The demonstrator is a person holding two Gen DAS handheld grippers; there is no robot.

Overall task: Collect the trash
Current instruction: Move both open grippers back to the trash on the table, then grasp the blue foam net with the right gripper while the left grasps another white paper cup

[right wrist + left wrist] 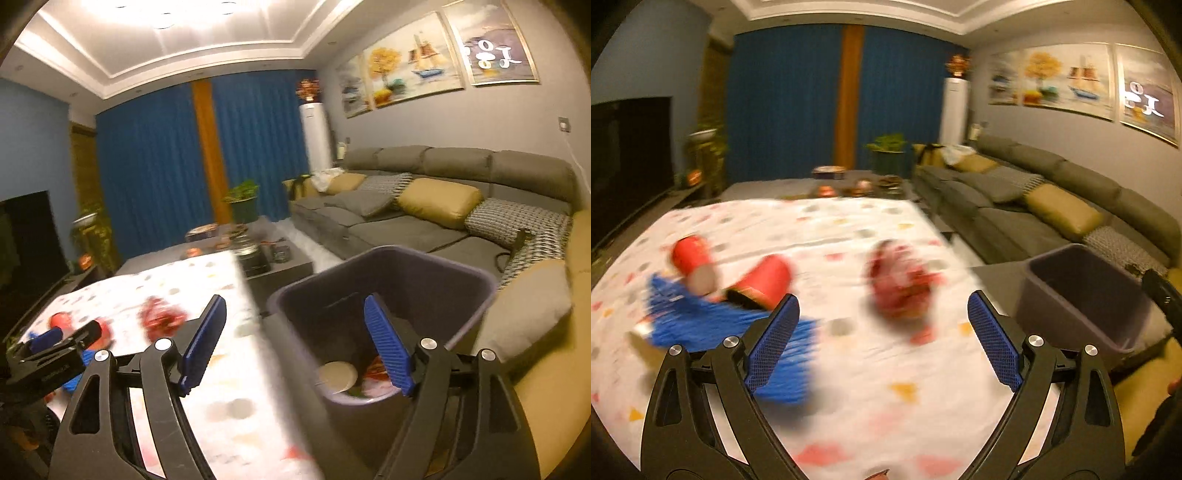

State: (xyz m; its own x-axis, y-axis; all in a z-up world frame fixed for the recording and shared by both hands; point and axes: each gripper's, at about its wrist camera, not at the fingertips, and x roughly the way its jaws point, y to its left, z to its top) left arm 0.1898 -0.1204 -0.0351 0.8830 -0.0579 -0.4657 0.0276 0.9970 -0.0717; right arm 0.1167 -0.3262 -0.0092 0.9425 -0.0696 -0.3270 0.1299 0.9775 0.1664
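On the white patterned tablecloth (849,229) lie two tipped red paper cups (692,262) (761,282), a blue wrapper (687,317) and a crumpled red wrapper (901,284), all blurred. My left gripper (882,306) is open and empty, hovering just short of the red wrapper, with the blue wrapper under its left finger. A dark purple bin (424,280) stands off the table's right edge. My right gripper (295,306) is open and empty, straddling the table edge and the bin's near rim. Inside the bin lie a pale cup (338,374) and red trash (376,369).
A grey sofa (406,229) with mustard cushions runs along the right wall behind the bin (1071,247). Beyond the table stands a dark coffee table (258,251) with dishes. A TV (628,155) is at the far left, blue curtains behind.
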